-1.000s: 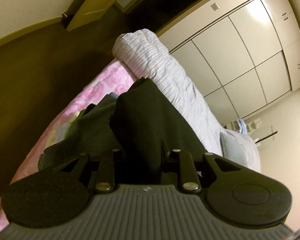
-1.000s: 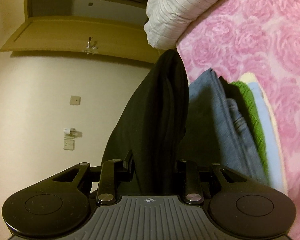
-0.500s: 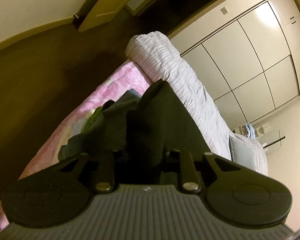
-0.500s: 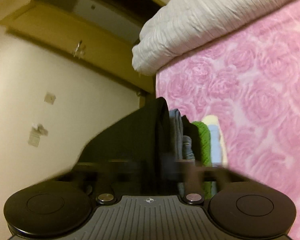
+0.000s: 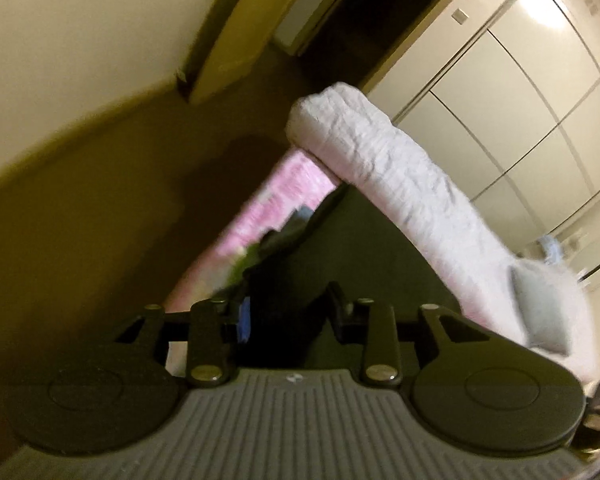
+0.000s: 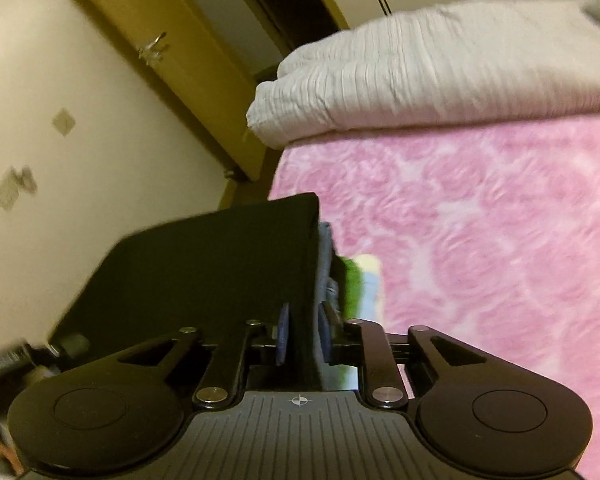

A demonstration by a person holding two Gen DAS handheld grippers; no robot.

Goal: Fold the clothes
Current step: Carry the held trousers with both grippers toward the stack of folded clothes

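A folded black garment [image 6: 220, 264] lies on top of a stack of folded clothes, with jeans [image 6: 326, 264] and a green piece [image 6: 352, 280] under it, at the edge of the pink bed. My right gripper [image 6: 303, 332] has the garment's near edge between its blue pads; the jaws are opening and both pad faces show clear of the cloth. In the left wrist view the same black garment [image 5: 360, 248] fills the gap of my left gripper [image 5: 292, 312]. Its jaws are opening too and stand wide, the left blue pad [image 5: 244, 316] free of the cloth.
The pink rose-patterned blanket [image 6: 480, 240] covers the bed. A rolled white duvet [image 6: 420, 72] lies along its far side, with a grey pillow [image 5: 540, 304] at one end. A wooden door [image 6: 172, 60] stands behind, white wardrobe doors [image 5: 520, 100] beyond the bed, and dark floor [image 5: 100, 200] beside it.
Both grippers have drawn up and back, and the right one has rolled. The black garment hung pinched in both jaws; now it lies flat on the stack and both jaws stand wider.
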